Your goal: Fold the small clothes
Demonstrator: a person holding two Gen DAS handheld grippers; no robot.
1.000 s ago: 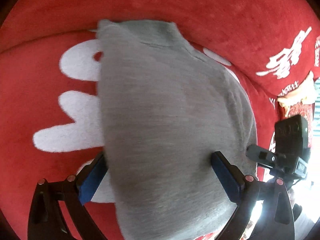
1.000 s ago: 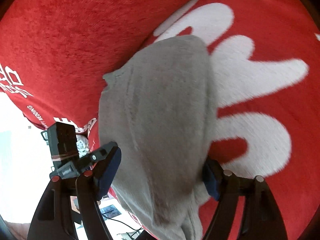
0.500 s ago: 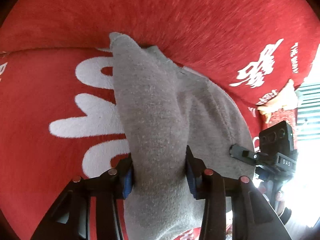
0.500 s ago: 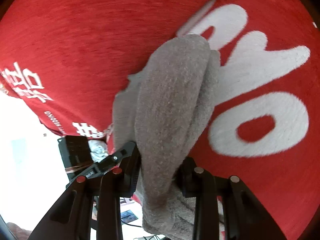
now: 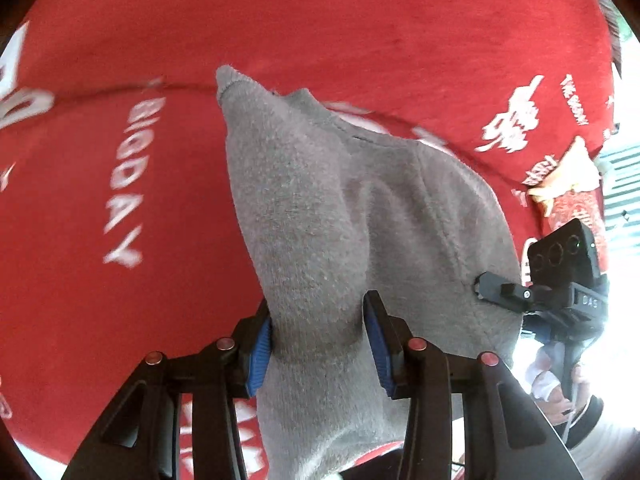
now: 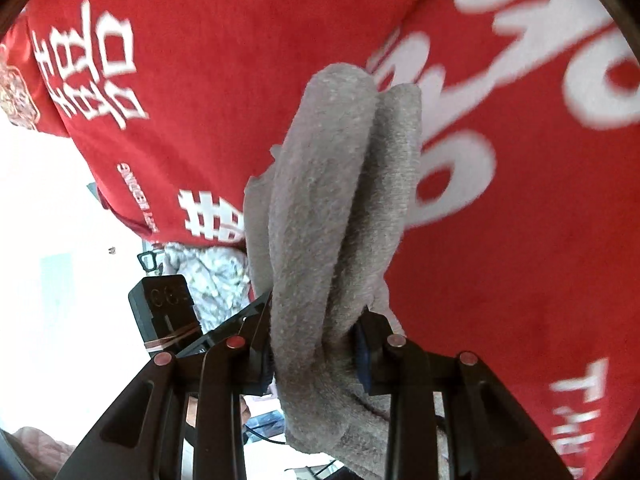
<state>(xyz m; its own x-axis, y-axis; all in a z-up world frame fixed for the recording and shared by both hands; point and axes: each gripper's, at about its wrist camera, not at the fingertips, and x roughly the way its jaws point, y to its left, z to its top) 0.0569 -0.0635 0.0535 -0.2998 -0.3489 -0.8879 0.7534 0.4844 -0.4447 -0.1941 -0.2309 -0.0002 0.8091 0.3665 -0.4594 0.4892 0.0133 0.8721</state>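
Observation:
A small grey fleece garment (image 5: 320, 216) hangs stretched above a red blanket with white lettering (image 5: 120, 280). My left gripper (image 5: 318, 340) is shut on a bunched fold of it, blue pads pressing both sides. In the right wrist view the same grey garment (image 6: 332, 208) is gathered into thick rolls, and my right gripper (image 6: 316, 348) is shut on that bundle. The right gripper with its black camera block (image 5: 560, 276) shows at the far right of the left wrist view, at the garment's other edge. The garment's lower end droops below both grippers.
The red blanket (image 6: 520, 280) covers the whole surface and folds up at the back. A patterned white cloth (image 6: 212, 276) lies past the blanket's edge. A person's hand and white sleeve (image 5: 548, 380) hold the right gripper. Bright floor lies beyond the edge.
Both grippers went from open around the flat garment to shut on bunched folds of it. Both have since lifted and carried it across the blanket, so different lettering now shows beneath.

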